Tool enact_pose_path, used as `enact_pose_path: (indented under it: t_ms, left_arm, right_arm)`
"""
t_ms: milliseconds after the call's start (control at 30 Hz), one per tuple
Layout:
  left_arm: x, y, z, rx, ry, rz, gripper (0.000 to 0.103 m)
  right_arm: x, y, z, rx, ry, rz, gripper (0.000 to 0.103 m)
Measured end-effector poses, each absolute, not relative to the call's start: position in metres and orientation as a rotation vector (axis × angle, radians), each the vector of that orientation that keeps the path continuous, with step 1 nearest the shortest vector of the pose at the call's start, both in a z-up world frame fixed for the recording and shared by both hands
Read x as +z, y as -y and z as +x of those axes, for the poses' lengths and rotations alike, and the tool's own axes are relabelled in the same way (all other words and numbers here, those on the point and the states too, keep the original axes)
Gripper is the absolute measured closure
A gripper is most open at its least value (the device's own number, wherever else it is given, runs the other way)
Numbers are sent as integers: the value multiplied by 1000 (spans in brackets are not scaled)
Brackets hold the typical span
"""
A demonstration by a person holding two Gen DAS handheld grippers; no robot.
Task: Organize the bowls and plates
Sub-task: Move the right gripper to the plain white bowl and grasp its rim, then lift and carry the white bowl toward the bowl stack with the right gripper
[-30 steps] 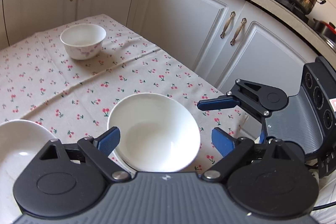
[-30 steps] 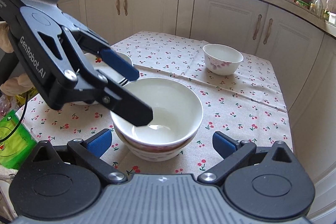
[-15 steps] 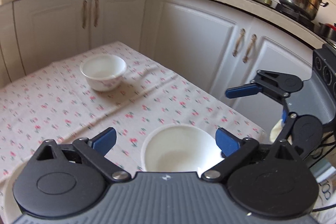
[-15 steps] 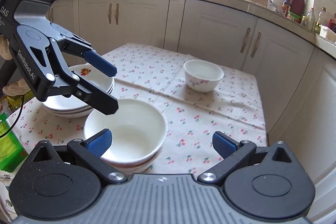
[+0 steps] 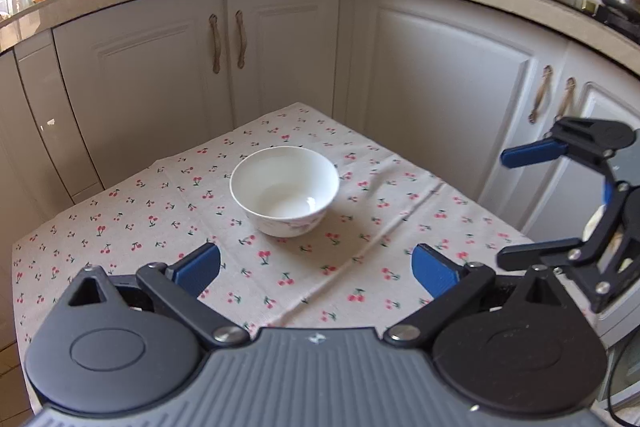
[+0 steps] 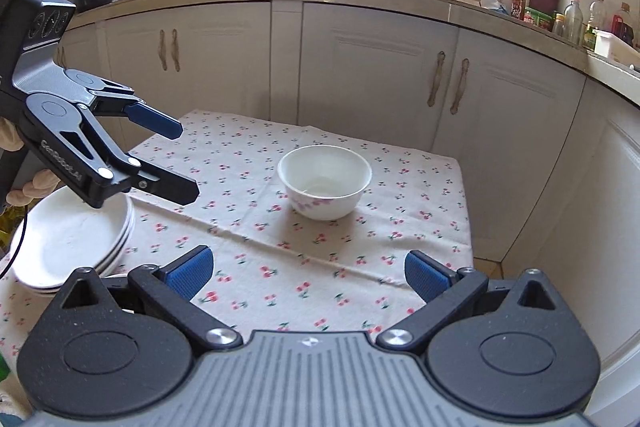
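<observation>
A small white bowl with a pink flower pattern (image 5: 285,190) stands alone on the cherry-print tablecloth; it also shows in the right wrist view (image 6: 325,186). My left gripper (image 5: 316,269) is open and empty, held short of the bowl. My right gripper (image 6: 307,273) is open and empty, also short of the bowl. A stack of white plates (image 6: 70,237) sits at the left of the table, under the left gripper as seen from the right (image 6: 182,159). The right gripper shows at the right edge of the left wrist view (image 5: 504,207). The big white bowl is out of view.
The tablecloth (image 5: 360,247) covers a small table close to white kitchen cabinets (image 5: 280,47). The table's far and right edges (image 6: 466,211) drop off near the cabinets. A counter with bottles, a wok and a pot runs behind.
Both grippers have lifted and tilted up away from the big white bowl, which has dropped out of view. The small flowered bowl is now centred ahead of both.
</observation>
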State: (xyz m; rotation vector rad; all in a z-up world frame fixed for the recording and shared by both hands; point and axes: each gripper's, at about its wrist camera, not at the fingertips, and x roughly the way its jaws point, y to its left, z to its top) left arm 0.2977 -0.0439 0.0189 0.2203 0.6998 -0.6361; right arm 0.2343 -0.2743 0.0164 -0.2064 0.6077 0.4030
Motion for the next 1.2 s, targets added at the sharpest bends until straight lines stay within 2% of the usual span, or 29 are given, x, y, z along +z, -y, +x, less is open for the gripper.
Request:
enact_pose_path:
  t_ms: [267,633,1000,1200]
  left_arm:
    - [-12,60,350,-605,-753,210,2]
    - [-42,80,381,-605,-732,276,3]
    - [-57,91,390,-612,-718,325,5]
    - [-59,95,393,-633,-725,320,11]
  right_arm:
    - [20,286,291,429,-648,-188,0]
    - [-1,276,375,552,-725,-180,2]
    - [-28,268,437,609,-826,-108,17]
    - [-27,262,454,641,-869,-48,20]
